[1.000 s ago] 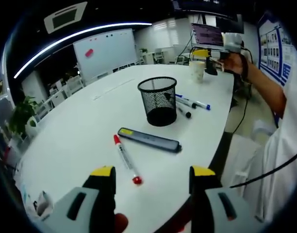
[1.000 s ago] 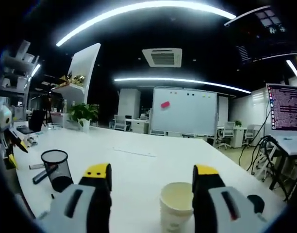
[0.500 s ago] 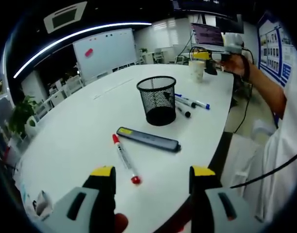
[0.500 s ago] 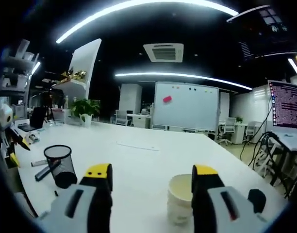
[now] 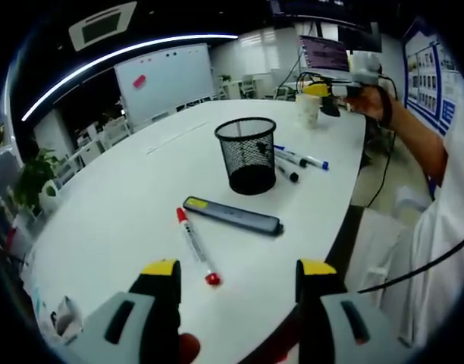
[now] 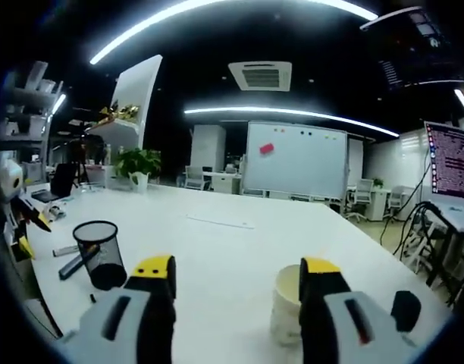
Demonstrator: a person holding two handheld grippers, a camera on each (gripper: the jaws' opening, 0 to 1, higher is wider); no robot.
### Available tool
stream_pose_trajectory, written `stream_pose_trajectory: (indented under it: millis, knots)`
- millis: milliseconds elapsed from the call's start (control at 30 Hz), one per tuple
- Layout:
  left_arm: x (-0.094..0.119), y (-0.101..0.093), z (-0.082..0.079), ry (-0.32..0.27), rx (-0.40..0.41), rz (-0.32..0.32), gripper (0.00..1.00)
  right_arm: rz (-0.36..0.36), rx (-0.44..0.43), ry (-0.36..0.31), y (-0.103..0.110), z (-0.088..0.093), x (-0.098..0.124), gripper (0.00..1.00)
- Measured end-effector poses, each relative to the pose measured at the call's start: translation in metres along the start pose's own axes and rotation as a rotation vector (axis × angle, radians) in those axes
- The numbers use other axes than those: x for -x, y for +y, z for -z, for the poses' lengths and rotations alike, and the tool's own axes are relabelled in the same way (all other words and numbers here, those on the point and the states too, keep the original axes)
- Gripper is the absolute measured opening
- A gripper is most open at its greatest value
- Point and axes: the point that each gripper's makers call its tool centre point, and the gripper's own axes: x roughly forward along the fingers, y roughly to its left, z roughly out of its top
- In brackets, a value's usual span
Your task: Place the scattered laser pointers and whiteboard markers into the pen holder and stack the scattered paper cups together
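Observation:
My left gripper (image 5: 239, 269) is open over the white table's (image 5: 126, 205) near edge, nothing between its jaws. Just ahead of it lie a red-capped marker (image 5: 194, 246) and a dark laser pointer (image 5: 232, 217). Beyond them stands the black mesh pen holder (image 5: 247, 155), with blue-capped markers (image 5: 302, 160) and a black one (image 5: 287, 174) lying to its right. A paper cup (image 5: 308, 110) stands at the far end, where a hand holds my right gripper (image 5: 334, 89). In the right gripper view, my right gripper (image 6: 236, 269) is open, and the cup (image 6: 287, 315) stands close ahead by the right jaw.
The pen holder (image 6: 101, 254) stands far left in the right gripper view, with a marker (image 6: 76, 262) beside it. A small black object (image 6: 405, 311) sits right of the cup. A screen (image 6: 450, 163) and cables stand at the right. A white-sleeved arm (image 5: 421, 144) reaches along the table's right edge.
In the right gripper view the cup has drifted rightward toward the right jaw as that camera shifted. The left gripper view is nearly unchanged.

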Motion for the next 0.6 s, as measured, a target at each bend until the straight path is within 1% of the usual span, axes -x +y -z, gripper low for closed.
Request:
stream_pose_trajectory:
  millis: [600]
  knots:
    - [-0.0011,-0.0012,0.0008,0.003,-0.001,0.003,0.61,-0.023,-0.002,0.029,0.01,0.0087,0.0008,0.65]
